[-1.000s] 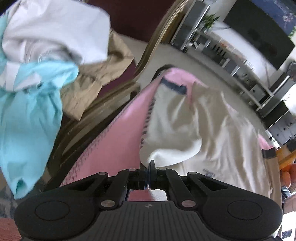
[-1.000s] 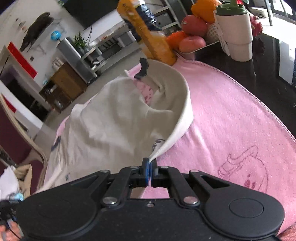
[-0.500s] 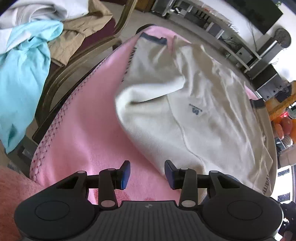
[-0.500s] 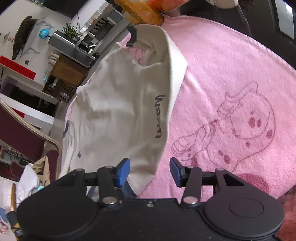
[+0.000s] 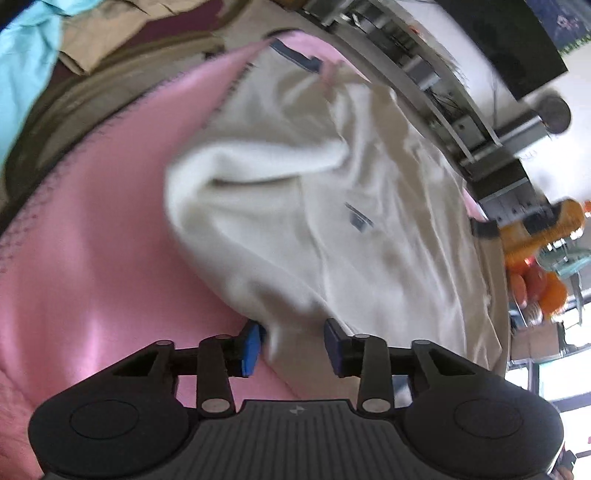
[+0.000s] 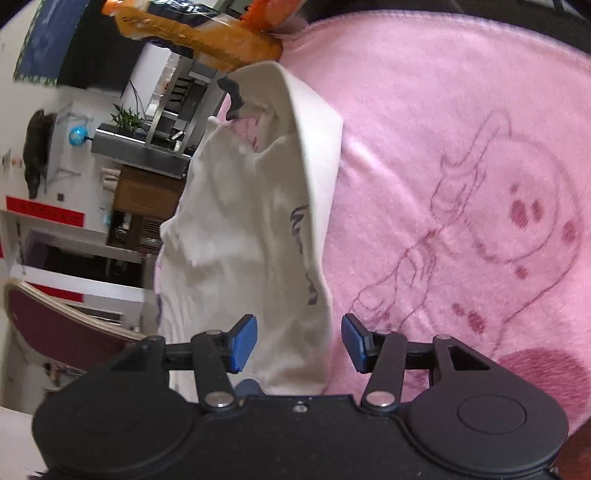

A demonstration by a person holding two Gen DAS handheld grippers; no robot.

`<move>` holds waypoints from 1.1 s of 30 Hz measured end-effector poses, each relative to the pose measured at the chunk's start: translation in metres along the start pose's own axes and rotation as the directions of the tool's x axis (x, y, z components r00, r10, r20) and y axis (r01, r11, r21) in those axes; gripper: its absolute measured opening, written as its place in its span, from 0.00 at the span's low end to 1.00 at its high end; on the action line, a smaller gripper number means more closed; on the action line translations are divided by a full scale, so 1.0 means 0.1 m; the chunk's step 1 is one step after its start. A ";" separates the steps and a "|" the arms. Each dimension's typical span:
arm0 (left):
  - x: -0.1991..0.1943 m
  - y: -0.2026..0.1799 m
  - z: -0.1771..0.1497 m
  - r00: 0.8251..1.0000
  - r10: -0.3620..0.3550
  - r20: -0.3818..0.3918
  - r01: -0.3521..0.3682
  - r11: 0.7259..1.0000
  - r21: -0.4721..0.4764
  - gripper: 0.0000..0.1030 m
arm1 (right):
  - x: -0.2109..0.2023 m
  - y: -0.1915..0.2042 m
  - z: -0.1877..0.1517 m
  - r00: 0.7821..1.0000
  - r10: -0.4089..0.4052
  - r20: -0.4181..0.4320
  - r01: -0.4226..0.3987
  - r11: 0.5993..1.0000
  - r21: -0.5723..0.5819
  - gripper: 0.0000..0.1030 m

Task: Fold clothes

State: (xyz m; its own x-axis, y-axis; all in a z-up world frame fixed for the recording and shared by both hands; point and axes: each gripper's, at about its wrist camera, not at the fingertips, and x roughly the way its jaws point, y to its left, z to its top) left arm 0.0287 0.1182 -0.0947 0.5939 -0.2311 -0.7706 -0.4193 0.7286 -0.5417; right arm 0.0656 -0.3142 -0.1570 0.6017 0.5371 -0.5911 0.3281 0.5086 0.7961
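**Supervisor:** Where is the garment?

**Operator:** I see the cream fleece garment with dark blue trim (image 5: 362, 229) lying on the pink plush blanket (image 5: 92, 266) that covers the bench. It is partly folded: one soft rounded fold is turned over on top near the left side of my left view. In my right view the same cream garment (image 6: 251, 229) has its edge curled up into a standing ridge, with dark lettering running along it, and the pink blanket (image 6: 461, 155) beside it carries a line-drawn cartoon figure.

**Supervisor:** And the tongs?

**Operator:** My left tongs (image 5: 291, 347) are released. The jaws have just been closing a little after letting go, and the near edge of the cream cloth sits between the blue pads, close to the left one, though I do not see them pressing it. My right tongs (image 6: 299, 343) are released too, jaws parted after opening, with the garment's near corner lying in the gap, apart from both pads.

**Supervisor:** Anything around it?

**Operator:** A light blue cloth (image 5: 26, 55) and a tan cloth (image 5: 110, 33) sit heaped beyond the blanket's far left edge. The left picture is blurred.
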 end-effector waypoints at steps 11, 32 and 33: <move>-0.09 0.14 0.07 0.997 -0.064 0.046 0.069 0.990 -0.119 0.13 | 0.05 0.10 -0.06 0.987 0.148 -0.058 -0.148 0.989 0.000 0.44; -0.38 0.08 -0.14 0.998 -0.038 0.046 0.040 0.998 -0.054 0.00 | -0.24 0.31 -0.24 1.000 0.025 -0.006 -0.026 0.983 -0.180 0.02; -0.38 0.09 -0.16 0.999 -0.029 0.039 0.031 0.998 -0.052 0.00 | -0.28 0.29 -0.26 1.000 0.026 -0.011 -0.028 0.986 -0.163 0.02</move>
State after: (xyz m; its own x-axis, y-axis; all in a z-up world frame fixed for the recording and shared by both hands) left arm -0.0086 0.1231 -0.0760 0.6322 -0.2267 -0.7409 -0.4361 0.6863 -0.5820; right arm 0.0393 -0.2964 -0.1208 0.6025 0.5575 -0.5712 0.1884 0.5961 0.7805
